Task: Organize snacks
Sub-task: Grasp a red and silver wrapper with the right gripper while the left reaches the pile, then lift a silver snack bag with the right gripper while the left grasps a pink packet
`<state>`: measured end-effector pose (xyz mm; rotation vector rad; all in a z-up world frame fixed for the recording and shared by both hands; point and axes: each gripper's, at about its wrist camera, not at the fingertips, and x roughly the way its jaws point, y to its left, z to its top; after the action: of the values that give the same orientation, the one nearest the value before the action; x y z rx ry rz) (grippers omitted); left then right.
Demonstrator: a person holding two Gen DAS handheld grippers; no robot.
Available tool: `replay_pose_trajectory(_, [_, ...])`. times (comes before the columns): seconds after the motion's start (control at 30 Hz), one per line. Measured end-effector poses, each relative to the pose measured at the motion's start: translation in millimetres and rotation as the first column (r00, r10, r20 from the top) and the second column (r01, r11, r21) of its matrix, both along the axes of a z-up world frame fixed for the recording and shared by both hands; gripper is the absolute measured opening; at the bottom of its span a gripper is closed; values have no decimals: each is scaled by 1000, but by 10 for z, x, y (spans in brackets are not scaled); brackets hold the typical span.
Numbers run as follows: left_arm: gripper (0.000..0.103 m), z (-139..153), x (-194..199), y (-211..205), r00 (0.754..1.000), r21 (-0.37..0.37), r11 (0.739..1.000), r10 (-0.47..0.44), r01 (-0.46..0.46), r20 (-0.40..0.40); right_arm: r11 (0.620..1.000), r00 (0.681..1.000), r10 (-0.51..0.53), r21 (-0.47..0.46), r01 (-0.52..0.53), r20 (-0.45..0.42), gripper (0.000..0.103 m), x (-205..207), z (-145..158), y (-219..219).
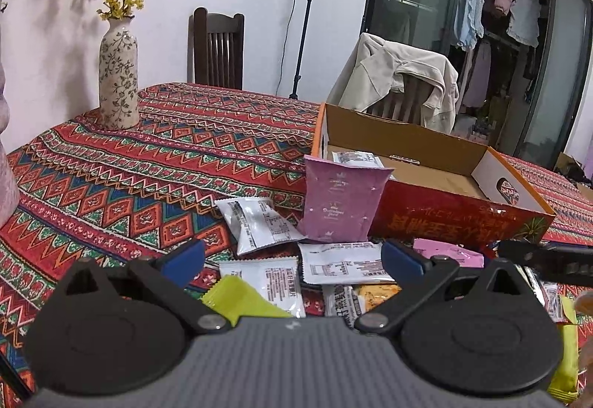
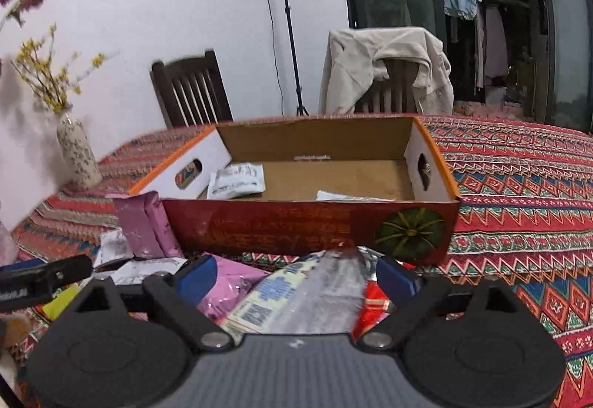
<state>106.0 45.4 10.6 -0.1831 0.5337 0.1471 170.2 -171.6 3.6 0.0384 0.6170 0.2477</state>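
Both tools stand wide apart and hold nothing. The right tool [image 2: 294,276] hovers low over a heap of snacks on the counter [image 2: 519,193], its blue pads [image 2: 196,272] on either side of a blurred silvery packet [image 2: 326,282] that lies loose below them; a pink packet [image 2: 229,278] and a red one [image 2: 374,300] sit under and beside it. Straight ahead of this tool is the box [image 2: 267,222], open on top, with a white packet [image 2: 235,180] in its far left corner and another pale one [image 2: 348,196] just behind its near wall.

The left tool [image 1: 292,256] hangs over the rest of the heap: white packets [image 1: 337,261] between and just ahead of its pads, a yellow-green one [image 1: 237,300] close under it, and a purple pouch [image 1: 343,200] ahead, leaning upright against the box's near wall. The tip of the other tool [image 1: 548,259] shows at its right.

The sorting looks barely begun, with a couple of packets in the box and most still outside. The step in hand seems to be picking the next snack. For the right tool that likely means dropping a little onto the silvery packet, closing on its edge and carrying it forward over the near wall. Foil wrappers are slick and overlap here, so a low pinch may catch two at once.
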Motion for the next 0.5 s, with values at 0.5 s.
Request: replay_pose_trajectory(0.5, [103, -13, -73, 203, 1000, -7, 1000, 26, -26, -5, 989, 1000, 26, -142, -27, -8, 73, -213, -244, 1])
